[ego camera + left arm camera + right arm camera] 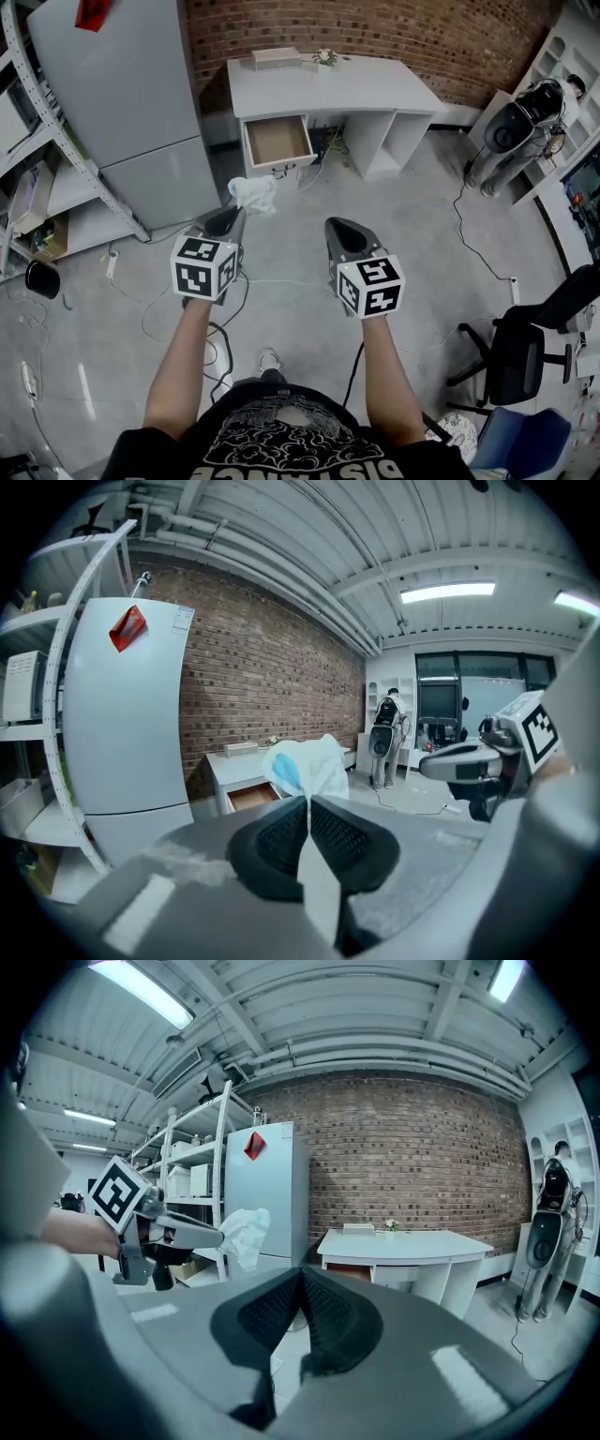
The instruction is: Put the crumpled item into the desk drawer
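**A:** Close in, at 11 o'clock, the left gripper (234, 214) had its fingers (281, 834) clamped on a thin edge of the crumpled item (253, 194). The right gripper (337, 227), at 1 o'clock, was closed on nothing.

**B:** Which way did the wad point?

**A:** Forward of the fingertips, toward 12 o'clock. Its long axis looked roughly in line with the gripper, though the shape was loose.

**B:** And the risk?

**A:** So slight a pinch could have let it slip to the floor (441, 244), short of the open drawer (277, 142) in the desk (375, 89), well ahead at 12.

Brick wall (375, 28), grey floor (422, 244), tall fridge (122, 94), metal shelving (75, 187), ceiling strip lights (448, 592)
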A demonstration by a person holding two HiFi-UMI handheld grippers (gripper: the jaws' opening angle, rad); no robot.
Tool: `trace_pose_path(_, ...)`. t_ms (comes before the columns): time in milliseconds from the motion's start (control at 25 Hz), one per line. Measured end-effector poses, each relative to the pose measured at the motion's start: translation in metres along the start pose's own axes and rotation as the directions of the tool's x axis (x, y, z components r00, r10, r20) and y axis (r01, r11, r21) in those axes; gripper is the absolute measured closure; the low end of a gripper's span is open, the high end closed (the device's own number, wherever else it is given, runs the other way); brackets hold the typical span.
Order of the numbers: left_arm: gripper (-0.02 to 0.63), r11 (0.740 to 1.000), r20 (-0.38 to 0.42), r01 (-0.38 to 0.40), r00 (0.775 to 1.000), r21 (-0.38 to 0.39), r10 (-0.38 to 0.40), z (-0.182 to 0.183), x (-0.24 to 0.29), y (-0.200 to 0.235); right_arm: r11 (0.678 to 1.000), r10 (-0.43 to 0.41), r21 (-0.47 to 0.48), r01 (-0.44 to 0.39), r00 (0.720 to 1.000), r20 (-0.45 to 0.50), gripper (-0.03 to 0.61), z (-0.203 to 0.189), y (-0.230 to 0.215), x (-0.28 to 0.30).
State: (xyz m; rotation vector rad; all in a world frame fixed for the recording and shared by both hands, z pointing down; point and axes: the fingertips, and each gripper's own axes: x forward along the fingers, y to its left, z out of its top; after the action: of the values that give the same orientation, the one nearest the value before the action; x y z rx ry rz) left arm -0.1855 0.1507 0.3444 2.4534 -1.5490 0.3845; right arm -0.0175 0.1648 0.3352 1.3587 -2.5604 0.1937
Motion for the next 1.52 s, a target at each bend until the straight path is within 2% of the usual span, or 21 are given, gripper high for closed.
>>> trace_pose_path(280, 0.600, 1.000, 0.008, 0.024, 1.000, -0.007, -0.024, 0.004, 0.012, 0.031, 1.000, -0.021, 0.001, 0.021, 1.000, -0.007, 0.577, 0.008, 0.010, 0.028)
trace_pose_path(800, 0.600, 0.998, -0.003, 0.057, 0.998, -0.009, -0.057, 0.000, 0.033, 0.051, 0.999, -0.045, 0.018, 0.046, 0.999, -0.024, 0.577, 0.007, 0.007, 0.061)
trace_pose_path(1200, 0.600, 0.999, -0.009, 0.048, 0.999, 0.005, -0.048, 0.005, 0.059, 0.056, 0.998, -0.039, 0.045, 0.039, 0.999, -0.011, 0.577, 0.006, -0.019, 0.084)
trace_pose_path(1520, 0.600, 1.000, -0.033, 0.009, 0.999, 0.001, -0.009, 0.016, 0.110, 0.063, 0.998, 0.003, 0.060, -0.003, 1.000, -0.010, 0.577, 0.009, -0.064, 0.122)
